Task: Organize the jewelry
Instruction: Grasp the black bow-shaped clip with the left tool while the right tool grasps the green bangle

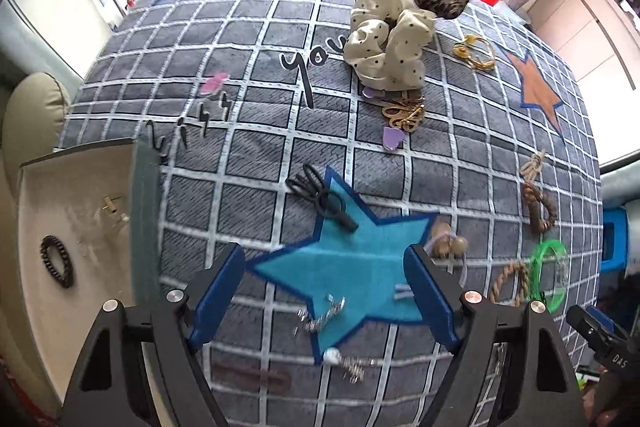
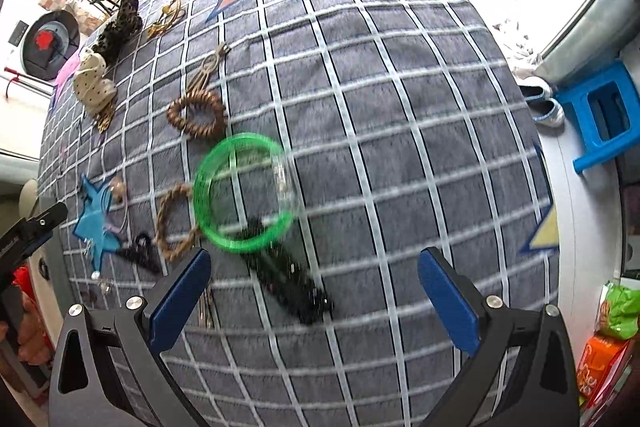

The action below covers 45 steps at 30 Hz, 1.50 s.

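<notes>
Silver chain earrings (image 1: 320, 317) look light, limp and snag-prone on the plush blanket (image 1: 248, 147); left gripper (image 1: 324, 291) and right gripper (image 2: 314, 291) jaws released, so pinch one mid-strand.

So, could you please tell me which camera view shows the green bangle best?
The right wrist view: the green bangle lies whole near the centre, slightly blurred. The left wrist view shows it small and distorted at the right edge.

Left gripper (image 1: 324, 291) hangs with jaws spread over the blue star (image 1: 352, 267) on the checked blanket (image 1: 240, 155); nothing between them. Black bracelet (image 1: 57, 261) lies in the box (image 1: 80, 187) alongside.
</notes>
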Tool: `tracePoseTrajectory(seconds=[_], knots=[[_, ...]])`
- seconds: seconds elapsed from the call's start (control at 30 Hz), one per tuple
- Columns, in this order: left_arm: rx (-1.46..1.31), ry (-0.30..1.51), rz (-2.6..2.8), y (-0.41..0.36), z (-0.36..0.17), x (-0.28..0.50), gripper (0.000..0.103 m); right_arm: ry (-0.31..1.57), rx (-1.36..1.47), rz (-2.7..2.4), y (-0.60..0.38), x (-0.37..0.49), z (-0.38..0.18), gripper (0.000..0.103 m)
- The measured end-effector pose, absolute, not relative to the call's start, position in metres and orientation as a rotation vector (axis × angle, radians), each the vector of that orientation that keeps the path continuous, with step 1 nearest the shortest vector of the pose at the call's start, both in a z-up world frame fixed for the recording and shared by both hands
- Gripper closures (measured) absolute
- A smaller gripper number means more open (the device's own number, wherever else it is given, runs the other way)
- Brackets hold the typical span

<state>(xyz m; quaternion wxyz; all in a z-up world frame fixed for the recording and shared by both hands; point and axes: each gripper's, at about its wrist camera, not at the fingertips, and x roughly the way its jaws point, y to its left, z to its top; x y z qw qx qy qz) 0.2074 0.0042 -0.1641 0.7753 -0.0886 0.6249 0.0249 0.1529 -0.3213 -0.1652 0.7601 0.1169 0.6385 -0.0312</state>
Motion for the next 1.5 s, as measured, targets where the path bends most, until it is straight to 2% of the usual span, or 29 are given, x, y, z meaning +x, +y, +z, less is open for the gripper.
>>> tracePoseTrajectory(seconds=[0.13,0.2,0.27,0.43,0.6,0.77,0.83,0.87,0.9,0.97,1.0,1.03,1.5], knots=[[-0.209,1.371,0.084,0.005,-0.178,0.220,0.019,1.392,0.233,-0.062,-0.315,0.165,-0.172,0.008],[-0.244,1.369,0.039,0.005,-0.185,0.225,0.019,1.396,0.215,-0.063,-0.312,0.169,-0.176,0.014],[-0.250,1.381,0.040,0.004,-0.191,0.228,0.027,1.406,0.204,-0.065,-0.309,0.172,-0.180,0.020],[-0.231,1.379,0.055,-0.002,-0.196,0.235,0.028,1.417,0.198,-0.073,-0.306,0.176,-0.186,0.028],[-0.163,1.370,0.072,-0.013,-0.196,0.238,0.045,1.408,0.141,-0.082,-0.299,0.181,-0.188,0.031],[-0.121,1.359,0.076,-0.019,-0.194,0.239,0.069,1.396,0.068,-0.073,-0.288,0.180,-0.193,0.038],[-0.118,1.359,0.071,-0.018,-0.193,0.237,0.076,1.389,0.051,-0.060,-0.284,0.180,-0.192,0.044],[-0.120,1.359,0.069,-0.017,-0.193,0.235,0.085,1.388,0.033,-0.064,-0.281,0.179,-0.192,0.053],[-0.125,1.359,0.064,-0.017,-0.192,0.235,0.087,1.383,0.024,-0.061,-0.278,0.179,-0.192,0.063],[-0.141,1.357,0.064,-0.019,-0.193,0.236,0.091,1.381,0.028,-0.051,-0.277,0.180,-0.191,0.075],[-0.149,1.351,0.062,-0.019,-0.190,0.233,0.093,1.379,0.033,-0.045,-0.275,0.180,-0.191,0.086],[-0.155,1.349,0.058,-0.020,-0.188,0.233,0.093,1.380,0.036,-0.045,-0.272,0.182,-0.192,0.092],[-0.146,1.307,0.054,-0.040,-0.154,0.218,0.093,1.395,0.199,0.078,-0.327,0.179,-0.175,0.092]])
